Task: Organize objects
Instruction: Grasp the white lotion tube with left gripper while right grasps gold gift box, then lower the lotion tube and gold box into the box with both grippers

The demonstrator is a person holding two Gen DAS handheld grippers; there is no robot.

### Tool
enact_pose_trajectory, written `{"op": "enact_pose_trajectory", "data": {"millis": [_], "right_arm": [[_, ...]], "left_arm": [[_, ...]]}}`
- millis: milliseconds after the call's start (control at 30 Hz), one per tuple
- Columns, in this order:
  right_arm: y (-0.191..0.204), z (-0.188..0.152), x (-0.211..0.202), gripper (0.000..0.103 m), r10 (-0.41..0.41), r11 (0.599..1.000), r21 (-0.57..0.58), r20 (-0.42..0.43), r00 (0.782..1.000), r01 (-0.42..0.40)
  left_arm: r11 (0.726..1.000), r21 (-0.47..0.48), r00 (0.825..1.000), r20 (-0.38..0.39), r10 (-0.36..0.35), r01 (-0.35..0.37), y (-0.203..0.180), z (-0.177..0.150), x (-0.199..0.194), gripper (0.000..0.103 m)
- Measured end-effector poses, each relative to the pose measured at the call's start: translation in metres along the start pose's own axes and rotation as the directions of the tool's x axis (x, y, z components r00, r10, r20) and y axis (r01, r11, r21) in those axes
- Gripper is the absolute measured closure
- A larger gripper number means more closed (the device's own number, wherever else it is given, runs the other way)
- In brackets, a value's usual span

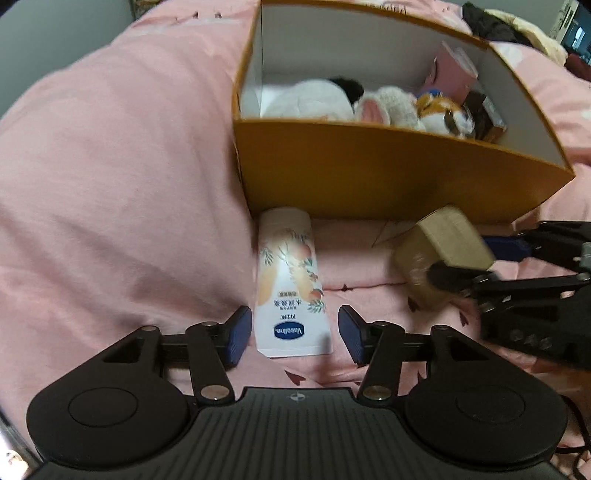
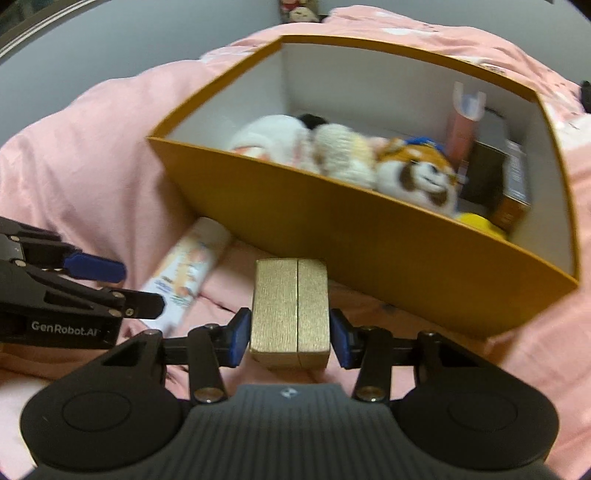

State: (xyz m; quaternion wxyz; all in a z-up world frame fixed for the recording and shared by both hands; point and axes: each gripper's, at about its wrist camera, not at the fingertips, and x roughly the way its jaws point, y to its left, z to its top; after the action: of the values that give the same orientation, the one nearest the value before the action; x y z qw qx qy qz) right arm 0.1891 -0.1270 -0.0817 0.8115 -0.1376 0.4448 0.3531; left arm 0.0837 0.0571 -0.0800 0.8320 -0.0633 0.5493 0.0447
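A white Vaseline tube point(image 1: 290, 284) lies on the pink bedding in front of an open orange box point(image 1: 369, 166). My left gripper point(image 1: 293, 332) is open, its blue pads on either side of the tube's near end, not touching it. My right gripper point(image 2: 290, 332) is shut on a small gold box point(image 2: 290, 314) and holds it above the bedding, in front of the orange box point(image 2: 369, 236). The gold box point(image 1: 439, 247) and right gripper point(image 1: 480, 258) also show in the left wrist view. The left gripper point(image 2: 129, 288) and tube point(image 2: 188, 269) show in the right wrist view.
The orange box holds plush toys point(image 2: 417, 173), a pink carton point(image 1: 450, 70) and a dark carton point(image 2: 498, 181). Pink bedding point(image 1: 110, 184) bulges high to the left of the box. Dark clothes point(image 1: 487, 22) lie beyond the box at the far right.
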Motion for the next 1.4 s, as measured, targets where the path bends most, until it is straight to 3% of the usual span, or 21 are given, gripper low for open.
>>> {"op": "enact_pose_trajectory", "data": {"millis": [133,367,800,867,900,933,1000,1100,1233,1400], "right_arm": [[-0.009,-0.006,0.006,0.055,0.009,0.999,0.04,-0.014,1.0,-0.009],[-0.009,-0.002,0.014,0.055,-0.003,1.0,0.006,-0.007,1.0,0.003],[-0.012,-0.007,0.017,0.054,0.005,0.999,0.033,-0.024,1.0,-0.004],[-0.008,-0.007,0.018,0.054,0.005,0.999,0.034,-0.025,1.0,-0.004],[-0.008,-0.007,0.017,0.054,0.005,0.999,0.034,-0.024,1.0,-0.005],[-0.007,-0.007,0.017,0.054,0.005,0.999,0.033,-0.023,1.0,-0.004],[-0.006,-0.007,0.016,0.054,0.003,1.0,0.03,-0.021,1.0,-0.002],[-0.003,-0.009,0.017,0.054,0.0,1.0,0.026,-0.019,1.0,0.0],[-0.001,-0.007,0.017,0.054,-0.002,1.0,0.024,-0.015,1.0,0.002],[-0.001,-0.012,0.01,0.054,0.0,1.0,0.02,-0.008,1.0,0.001]], "left_arm": [[1.0,-0.016,0.999,-0.048,0.0,-0.001,0.001,0.001,0.017,0.042],[0.999,-0.016,0.995,-0.091,0.028,-0.03,0.0,-0.001,0.036,0.039],[0.999,-0.01,0.996,-0.079,0.042,-0.043,0.0,-0.01,0.035,0.043],[0.999,0.0,0.996,-0.07,0.048,-0.048,-0.002,-0.013,0.031,0.051],[0.999,0.004,0.997,-0.067,0.043,-0.042,-0.002,-0.015,0.027,0.065],[0.999,0.006,0.997,-0.059,0.041,-0.041,-0.002,-0.016,0.023,0.071],[0.999,0.013,0.998,-0.042,0.041,-0.04,-0.002,-0.019,0.015,0.078],[0.999,0.009,0.999,-0.014,0.049,-0.049,0.002,-0.024,0.003,0.086],[0.993,0.024,0.992,0.058,0.115,-0.117,0.004,-0.025,-0.017,0.094],[0.997,0.008,0.987,0.139,0.081,-0.083,0.012,-0.021,-0.047,0.095]]}}
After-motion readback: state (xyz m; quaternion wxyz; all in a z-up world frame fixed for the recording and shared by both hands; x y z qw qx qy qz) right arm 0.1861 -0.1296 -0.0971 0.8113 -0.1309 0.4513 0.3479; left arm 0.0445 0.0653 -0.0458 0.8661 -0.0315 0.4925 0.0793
